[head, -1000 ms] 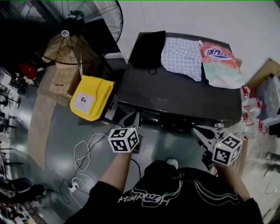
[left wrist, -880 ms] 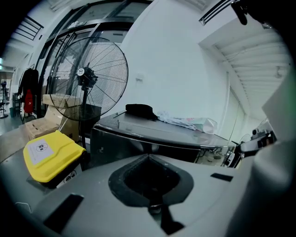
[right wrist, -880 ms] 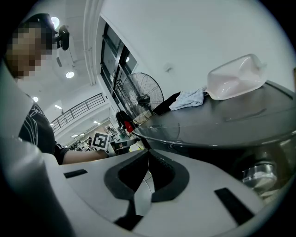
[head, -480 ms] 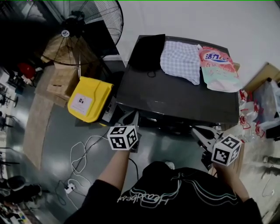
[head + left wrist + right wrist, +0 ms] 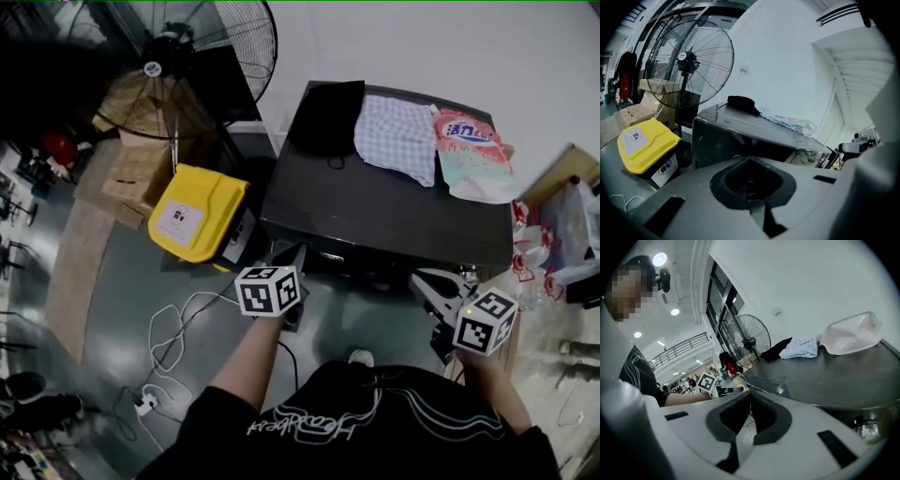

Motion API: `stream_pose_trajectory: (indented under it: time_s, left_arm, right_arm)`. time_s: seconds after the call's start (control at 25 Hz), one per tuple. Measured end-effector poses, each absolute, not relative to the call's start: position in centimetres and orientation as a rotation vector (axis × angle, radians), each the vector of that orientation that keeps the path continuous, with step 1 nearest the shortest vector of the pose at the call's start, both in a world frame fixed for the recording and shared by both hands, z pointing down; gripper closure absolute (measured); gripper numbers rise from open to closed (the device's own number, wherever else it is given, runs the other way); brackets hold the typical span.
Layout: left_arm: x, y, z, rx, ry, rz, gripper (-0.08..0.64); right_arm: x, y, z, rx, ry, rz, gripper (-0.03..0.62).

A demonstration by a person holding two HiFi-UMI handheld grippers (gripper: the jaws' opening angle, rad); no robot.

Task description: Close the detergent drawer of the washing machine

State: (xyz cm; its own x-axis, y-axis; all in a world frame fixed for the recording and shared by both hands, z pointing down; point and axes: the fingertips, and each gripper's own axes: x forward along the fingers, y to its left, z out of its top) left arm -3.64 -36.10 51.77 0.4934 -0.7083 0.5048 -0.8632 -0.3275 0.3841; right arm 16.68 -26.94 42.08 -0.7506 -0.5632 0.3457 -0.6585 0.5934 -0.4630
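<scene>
The dark washing machine [image 5: 394, 211] stands in front of me, seen from above; its front face is steeply foreshortened, and I cannot make out the detergent drawer for sure. My left gripper [image 5: 292, 255] hovers just before the machine's front left corner, shut and empty; in its own view the left gripper [image 5: 750, 159] points at the glossy front panel [image 5: 736, 140]. My right gripper [image 5: 427, 281] is shut and empty below the front right corner. In its own view the right gripper [image 5: 751, 397] looks across the machine's top [image 5: 834, 376].
On the machine's top lie a black cloth [image 5: 326, 111], a checked cloth [image 5: 398, 136] and a detergent pouch [image 5: 473, 155]. A yellow bin [image 5: 195, 211], cardboard boxes [image 5: 131, 169] and a standing fan [image 5: 192, 56] are to the left, and cables [image 5: 178, 328] run over the floor. Plastic bags [image 5: 553, 239] sit at the right.
The head view has shifted slightly. Both grippers stay shut in about the same places before the machine; the left one sits a little higher in the picture.
</scene>
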Motion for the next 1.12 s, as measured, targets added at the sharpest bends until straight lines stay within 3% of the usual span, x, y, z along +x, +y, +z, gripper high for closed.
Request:
stream_pose_trajectory:
  time_s: [0.64,1.12]
  left_arm:
    - [-4.0,-24.1,36.9,2.398,-1.017,0.121,0.537]
    - [-3.5,-18.2,31.3,2.582,-0.905,0.029,0.537]
  right_arm:
    - [9.0,-20.6,32.8,1.058,-2.840,0.706,0.565]
    - [6.8,-16.6,30.3,1.077,-2.957,0.567,0.565]
